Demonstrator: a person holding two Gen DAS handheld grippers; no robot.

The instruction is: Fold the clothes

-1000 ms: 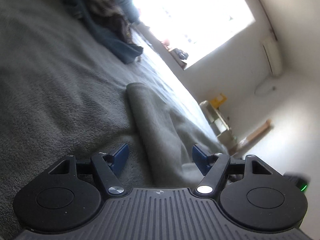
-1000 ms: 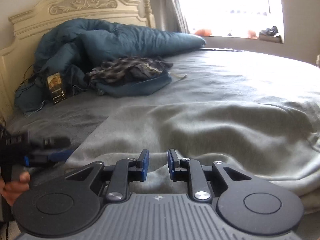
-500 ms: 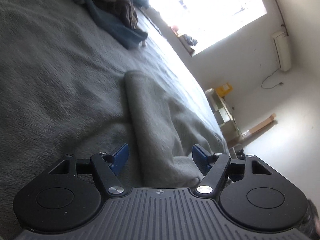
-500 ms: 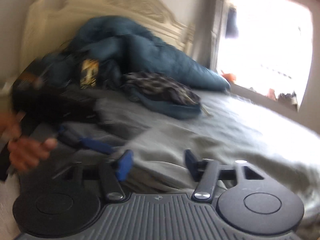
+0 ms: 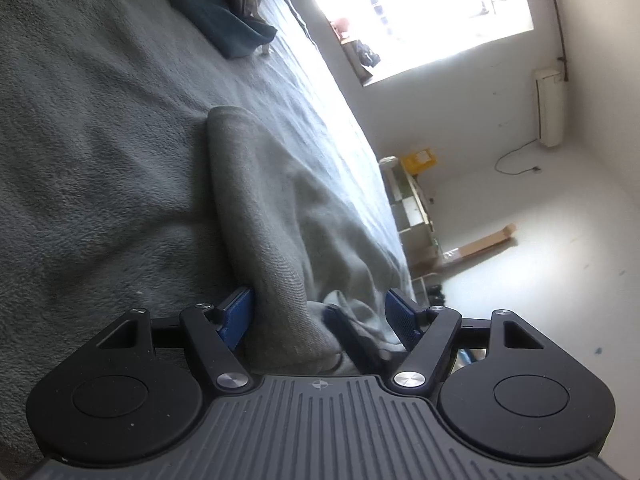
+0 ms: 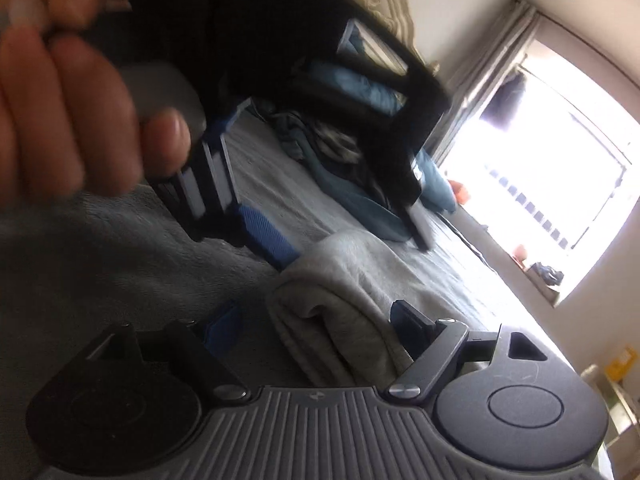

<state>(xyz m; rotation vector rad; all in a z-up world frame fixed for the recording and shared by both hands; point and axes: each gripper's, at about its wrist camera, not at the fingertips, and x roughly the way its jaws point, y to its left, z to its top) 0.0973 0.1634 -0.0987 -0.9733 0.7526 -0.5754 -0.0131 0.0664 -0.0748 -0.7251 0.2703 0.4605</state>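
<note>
The left gripper (image 5: 320,316) is lying low over the bed (image 5: 100,160), tilted, its jaws spread wide around the folded edge of the grey garment (image 5: 260,208). The right gripper (image 6: 316,320) is straddling the same garment's (image 6: 340,280) corner, jaws also parted. The left hand (image 6: 72,112) is gripping its tool overhead, blurred.

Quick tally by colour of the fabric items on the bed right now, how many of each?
Light grey: 1, the folded garment between the open jaws of the left gripper and the right gripper.
Teal: 1, the duvet by the headboard.
Dark mixed: 1, the crumpled clothes pile, too blurred to separate.
Dark grey: 1, the blanket underneath.
Total: 4
</note>
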